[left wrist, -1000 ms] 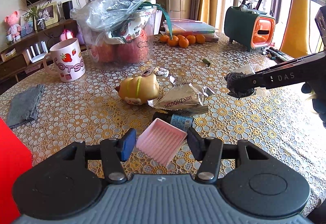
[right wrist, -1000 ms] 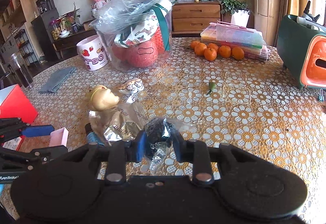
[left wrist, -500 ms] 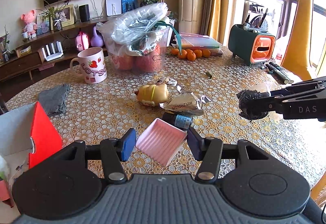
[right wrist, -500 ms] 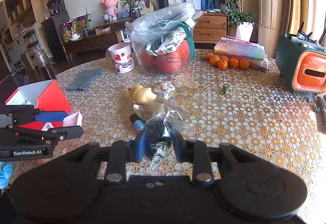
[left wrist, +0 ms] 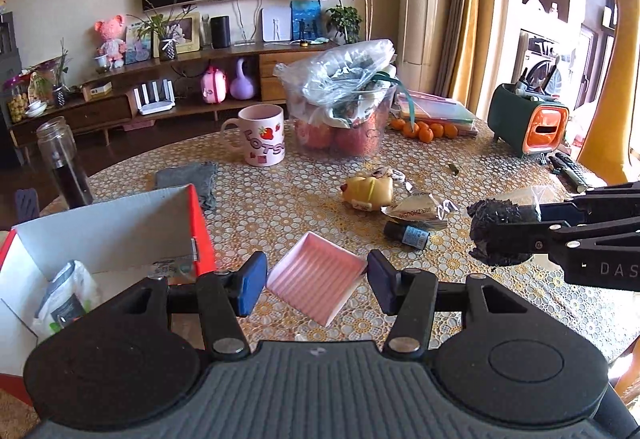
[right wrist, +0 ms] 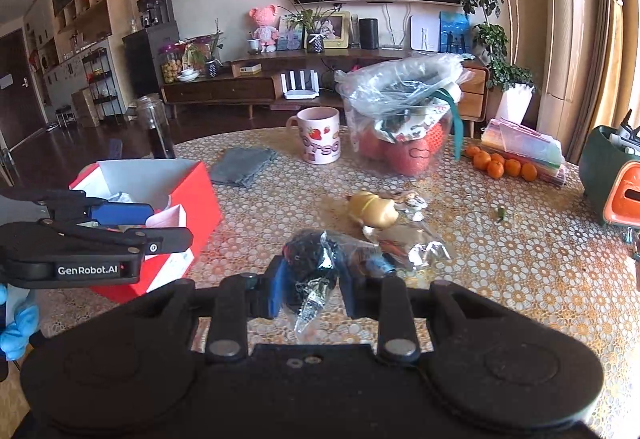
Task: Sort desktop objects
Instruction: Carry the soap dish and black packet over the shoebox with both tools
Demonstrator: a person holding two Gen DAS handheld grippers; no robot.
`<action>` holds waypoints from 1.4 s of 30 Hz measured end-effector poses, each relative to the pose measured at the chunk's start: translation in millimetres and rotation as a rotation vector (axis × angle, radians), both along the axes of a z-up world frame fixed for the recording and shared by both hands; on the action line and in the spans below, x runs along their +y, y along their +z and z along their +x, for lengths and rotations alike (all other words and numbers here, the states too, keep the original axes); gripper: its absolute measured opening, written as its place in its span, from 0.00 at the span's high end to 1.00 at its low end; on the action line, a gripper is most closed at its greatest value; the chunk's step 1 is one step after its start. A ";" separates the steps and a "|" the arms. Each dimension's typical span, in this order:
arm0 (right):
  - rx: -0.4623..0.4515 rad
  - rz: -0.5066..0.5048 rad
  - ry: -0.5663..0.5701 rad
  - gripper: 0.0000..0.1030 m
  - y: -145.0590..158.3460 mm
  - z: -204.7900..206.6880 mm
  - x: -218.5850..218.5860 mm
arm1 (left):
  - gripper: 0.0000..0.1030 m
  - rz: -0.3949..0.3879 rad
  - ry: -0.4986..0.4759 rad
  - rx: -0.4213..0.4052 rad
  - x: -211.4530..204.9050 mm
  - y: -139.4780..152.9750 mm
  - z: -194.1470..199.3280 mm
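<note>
My left gripper [left wrist: 316, 283] is shut on a pink ribbed box [left wrist: 316, 281], held tilted above the table; the same box [right wrist: 170, 217] shows in the right wrist view beside the red carton. My right gripper [right wrist: 312, 289] is shut on a clear bag of black stuff [right wrist: 312, 259], also lifted; from the left wrist view that bag [left wrist: 498, 231] hangs at the right. An open red carton [left wrist: 120, 235] with white inside walls stands at the left, a white packet [left wrist: 66, 303] lying in it. On the table remain a yellow toy [left wrist: 368, 191], a foil wrapper [left wrist: 416, 209] and a small dark bottle [left wrist: 408, 234].
Further back stand a strawberry mug [left wrist: 262, 135], a clear tub of red fruit under a plastic bag [left wrist: 344, 111], tangerines [left wrist: 424, 129], a green-orange holder [left wrist: 528, 123], a grey cloth [left wrist: 188, 177] and a glass jar [left wrist: 64, 163]. A blue-gloved hand [right wrist: 18, 323] holds the left gripper.
Both grippers have risen and drawn back from the table with their loads. The red carton has come into view at the left, and the table items look smaller and further off.
</note>
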State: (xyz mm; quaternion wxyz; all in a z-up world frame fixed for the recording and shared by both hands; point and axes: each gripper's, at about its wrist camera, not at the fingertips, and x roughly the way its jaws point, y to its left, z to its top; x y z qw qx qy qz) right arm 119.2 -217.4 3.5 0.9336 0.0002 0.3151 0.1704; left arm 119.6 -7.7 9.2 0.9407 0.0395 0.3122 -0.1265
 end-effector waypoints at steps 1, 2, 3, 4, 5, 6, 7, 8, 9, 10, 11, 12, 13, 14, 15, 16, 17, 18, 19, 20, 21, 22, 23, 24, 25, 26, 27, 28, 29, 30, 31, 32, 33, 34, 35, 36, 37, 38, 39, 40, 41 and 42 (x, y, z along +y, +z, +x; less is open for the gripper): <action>-0.003 0.000 0.011 0.73 1.8 -1.5 8.3 | 0.48 -0.004 0.009 -0.002 6.6 1.7 -2.3; -0.008 -0.001 0.023 0.73 3.3 -2.7 16.8 | 0.48 -0.008 0.017 -0.004 12.8 3.2 -4.4; -0.011 -0.002 0.033 0.73 4.5 -3.4 23.8 | 0.48 -0.009 0.027 -0.006 18.8 4.4 -6.2; -0.016 -0.002 0.046 0.73 6.0 -4.6 33.5 | 0.48 -0.010 0.039 -0.007 26.3 5.7 -8.1; -0.019 -0.002 0.060 0.73 6.9 -5.5 42.5 | 0.48 -0.012 0.048 -0.009 32.4 6.9 -9.4; -0.021 -0.002 0.073 0.73 7.7 -5.8 50.4 | 0.48 -0.016 0.055 -0.011 39.1 8.1 -10.7; -0.024 -0.003 0.087 0.73 8.4 -6.0 60.0 | 0.48 -0.017 0.062 -0.013 45.9 9.1 -12.3; -0.027 -0.002 0.103 0.73 8.9 -6.2 70.9 | 0.48 -0.016 0.070 -0.015 51.9 10.0 -13.6; -0.028 -0.001 0.118 0.73 9.3 -6.2 80.1 | 0.48 -0.015 0.078 -0.019 59.0 11.0 -15.1; -0.030 0.000 0.132 0.73 10.0 -5.8 88.7 | 0.48 -0.016 0.086 -0.021 65.7 12.1 -16.0; -0.034 0.000 0.146 0.73 10.9 -5.3 98.7 | 0.48 -0.016 0.095 -0.024 72.6 13.3 -17.0; -0.037 0.000 0.159 0.73 12.4 -4.9 107.1 | 0.48 -0.016 0.105 -0.027 80.8 14.6 -18.2; -0.039 0.003 0.170 0.73 13.3 -4.2 115.0 | 0.48 -0.015 0.115 -0.029 87.9 15.5 -18.4; -0.040 0.005 0.184 0.73 14.3 -4.2 123.3 | 0.48 -0.016 0.125 -0.031 95.0 16.5 -18.6; -0.041 0.005 0.196 0.73 15.0 -3.5 131.0 | 0.48 -0.015 0.136 -0.032 102.9 17.4 -18.3; -0.045 0.003 0.206 0.73 15.6 -3.0 138.0 | 0.48 -0.013 0.145 -0.033 109.1 18.0 -18.0; -0.048 -0.002 0.218 0.73 16.2 -1.7 146.5 | 0.48 -0.009 0.157 -0.034 116.7 18.2 -17.2; -0.050 -0.004 0.225 0.73 16.0 -0.2 154.0 | 0.48 -0.008 0.167 -0.035 123.3 18.5 -16.3; -0.049 -0.005 0.232 0.73 15.6 1.5 160.8 | 0.48 -0.006 0.179 -0.035 131.2 18.9 -14.6; -0.046 -0.005 0.238 0.73 15.0 4.4 168.1 | 0.48 -0.003 0.190 -0.036 137.8 18.8 -13.0; -0.044 -0.005 0.243 0.73 14.3 6.8 174.6 | 0.48 -0.001 0.203 -0.036 144.9 18.3 -10.6; -0.044 -0.007 0.247 0.73 13.3 9.2 180.4 | 0.48 0.002 0.214 -0.036 151.4 17.7 -8.7; -0.045 -0.010 0.250 0.73 12.2 11.0 187.4 | 0.48 0.006 0.224 -0.034 157.0 17.0 -6.4; -0.044 -0.011 0.252 0.73 11.2 14.0 192.8 | 0.48 0.010 0.233 -0.032 162.5 16.2 -3.8; -0.041 -0.011 0.255 0.73 10.0 17.0 198.4 | 0.48 0.013 0.245 -0.030 168.8 15.5 -0.1; -0.039 -0.014 0.257 0.73 8.6 19.9 204.8 | 0.48 0.014 0.255 -0.025 174.4 14.3 3.4; -0.039 -0.020 0.256 0.73 7.2 22.2 209.6 | 0.48 0.013 0.265 -0.019 180.0 12.9 7.2; -0.037 -0.022 0.256 0.73 5.7 25.7 214.1 | 0.48 0.009 0.275 -0.008 186.6 10.3 12.8; -0.031 -0.022 0.257 0.73 3.9 30.3 217.8 | 0.48 0.008 0.283 -0.002 191.9 8.1 17.1; -0.027 -0.024 0.256 0.73 2.2 33.6 221.4 | 0.48 0.013 0.291 0.002 196.6 5.6 21.2; -0.023 -0.030 0.254 0.73 -0.6 36.4 226.3 | 0.48 0.020 0.292 0.012 201.4 1.5 26.9; -0.018 -0.034 0.254 0.73 -3.5 39.4 231.1 | 0.48 0.020 0.290 0.023 205.2 -1.6 31.7; -0.012 -0.034 0.257 0.73 -5.6 42.3 234.4 | 0.48 0.016 0.295 0.034 208.8 -6.1 37.4; -0.005 -0.036 0.262 0.73 -8.2 45.4 238.8 | 0.48 0.014 0.301 0.045 212.4 -9.5 42.0; 0.000 -0.043 0.263 0.73 -11.4 48.8 242.5 | 0.48 0.014 0.303 0.053 215.4 -12.6 46.1; 0.003 -0.053 0.266 0.73 -14.2 51.3 246.4 | 0.48 0.019 0.305 0.059 217.6 -15.9 50.4; 0.007 -0.060 0.270 0.73 -17.1 53.6 249.9 | 0.48 0.027 0.310 0.063 219.4 -18.7 54.8; 0.014 -0.067 0.274 0.73 -20.7 56.5 254.6 | 0.48 0.034 0.315 0.069 220.9 -21.1 58.5; 0.022 -0.072 0.277 0.73 -23.6 59.4 258.0 | 0.48 0.038 0.316 0.075 222.3 -23.4 62.2; 0.028 -0.076 0.279 0.73 -26.4 61.8 260.4 | 0.48 0.042 0.319 0.082 224.1 -25.8 66.9; 0.033 -0.081 0.281 0.73 -29.4 64.2 263.4 | 0.48 0.047 0.323 0.088 225.5 -27.7 70.9; 0.036 -0.086 0.283 0.73 -31.9 66.6 266.4 | 0.48 0.052 0.328 0.095 227.0 -30.0 75.6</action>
